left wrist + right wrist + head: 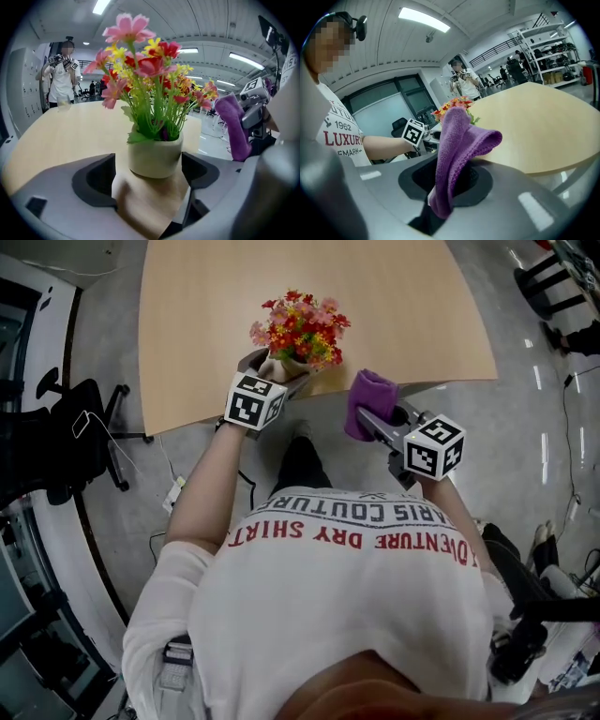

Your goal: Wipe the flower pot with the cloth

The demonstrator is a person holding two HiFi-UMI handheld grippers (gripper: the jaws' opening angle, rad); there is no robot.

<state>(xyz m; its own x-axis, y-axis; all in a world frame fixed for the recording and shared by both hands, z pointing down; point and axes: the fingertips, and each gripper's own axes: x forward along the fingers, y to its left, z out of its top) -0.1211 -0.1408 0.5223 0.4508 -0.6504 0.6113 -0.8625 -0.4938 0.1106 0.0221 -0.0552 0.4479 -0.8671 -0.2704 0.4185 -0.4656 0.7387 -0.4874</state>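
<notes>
At the near edge of the table, the flower pot stands right between the jaws of our left gripper. The jaws are wide apart. There is a gap on one side of the pot, and the other jaw is very close to it, so we are not squeezing the pot.

Our right gripper is clamped tight on the purple cloth. The cloth sticks up out of the jaws and flops over at the top. It hangs off the table edge, near the pot but not touching it.

We think the pot is small, light and hard, with a smooth, slippery side. It could tip over easily, because the bunch of flowers on top is tall and bushy. It might crack if it fell off the edge. We would hold it low, around its round wall, and not by the flowers. The cloth is soft and floppy, so it will bend around the pot.

The flowers spread out over the rim, so they get in the way from above. We should wipe from the side.

A black chair stands on the floor, well away. Somebody stands far behind the table.
</notes>
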